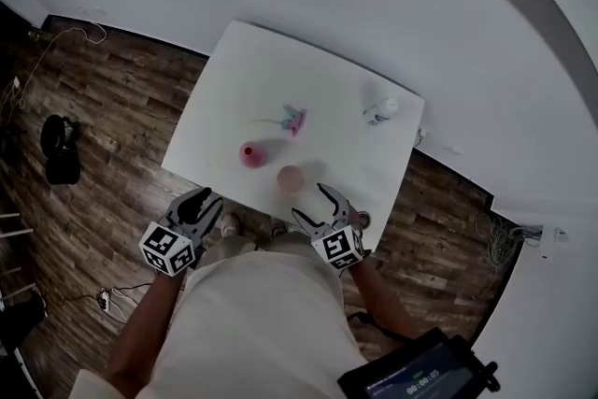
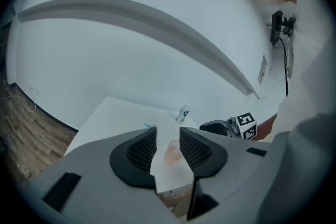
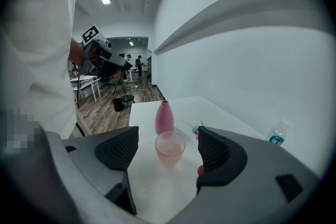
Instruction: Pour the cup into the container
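The cup [image 1: 291, 178], translucent pink, stands upright near the 6 o'clock edge of the white table [image 1: 262, 75]; what it holds is hard to make out. The right gripper [image 1: 311, 203] sits at the cup's 5 o'clock, jaws wide apart, with the cup just ahead and untouched. The left gripper [image 1: 201, 201], off the table at 7 o'clock, is parted and empty. A pink narrow-necked container [image 1: 249, 154] stands at the cup's 10 o'clock, and a water bottle [image 1: 380, 111] at 1 o'clock.
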{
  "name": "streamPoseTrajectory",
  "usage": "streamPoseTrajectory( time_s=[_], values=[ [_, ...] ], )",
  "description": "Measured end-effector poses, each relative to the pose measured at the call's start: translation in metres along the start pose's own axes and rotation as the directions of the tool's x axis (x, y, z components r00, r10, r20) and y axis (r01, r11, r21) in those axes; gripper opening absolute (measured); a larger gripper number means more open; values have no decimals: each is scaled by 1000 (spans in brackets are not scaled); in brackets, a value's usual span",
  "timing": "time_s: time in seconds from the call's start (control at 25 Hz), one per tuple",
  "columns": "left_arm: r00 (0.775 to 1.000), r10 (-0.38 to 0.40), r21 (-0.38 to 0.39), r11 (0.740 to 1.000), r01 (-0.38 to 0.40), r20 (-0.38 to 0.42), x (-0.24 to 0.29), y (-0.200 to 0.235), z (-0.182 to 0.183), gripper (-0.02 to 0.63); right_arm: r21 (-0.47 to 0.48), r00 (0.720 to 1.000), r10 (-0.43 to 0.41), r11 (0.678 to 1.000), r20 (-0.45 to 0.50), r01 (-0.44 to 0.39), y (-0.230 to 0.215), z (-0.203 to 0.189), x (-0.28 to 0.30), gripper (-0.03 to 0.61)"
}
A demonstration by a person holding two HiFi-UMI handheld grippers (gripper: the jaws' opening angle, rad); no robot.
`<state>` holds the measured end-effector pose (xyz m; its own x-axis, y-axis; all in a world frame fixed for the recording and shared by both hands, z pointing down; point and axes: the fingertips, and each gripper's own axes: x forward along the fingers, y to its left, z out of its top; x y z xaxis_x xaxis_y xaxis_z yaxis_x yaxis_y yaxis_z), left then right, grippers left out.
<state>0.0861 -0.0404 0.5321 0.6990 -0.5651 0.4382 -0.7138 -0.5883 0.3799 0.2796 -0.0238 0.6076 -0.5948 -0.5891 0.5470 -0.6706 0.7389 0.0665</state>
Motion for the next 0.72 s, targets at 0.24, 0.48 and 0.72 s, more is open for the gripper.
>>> streamPoseTrajectory(
  time_s=[0.24, 0.48, 0.72],
  values=[
    [998, 62, -13, 998, -62, -6, 12, 1, -6, 138, -51, 997, 75, 996, -21, -76, -8, -22, 26, 337],
    [995, 97, -33, 995, -97, -12, 20, 1, -16, 138, -58, 987, 150, 987, -56, -153, -11, -48, 50, 362],
    [991, 131, -42, 990, -132, -28, 17, 0, -24, 138, -98, 975, 208, 972, -79, -215, -4, -56, 64, 374]
  ],
)
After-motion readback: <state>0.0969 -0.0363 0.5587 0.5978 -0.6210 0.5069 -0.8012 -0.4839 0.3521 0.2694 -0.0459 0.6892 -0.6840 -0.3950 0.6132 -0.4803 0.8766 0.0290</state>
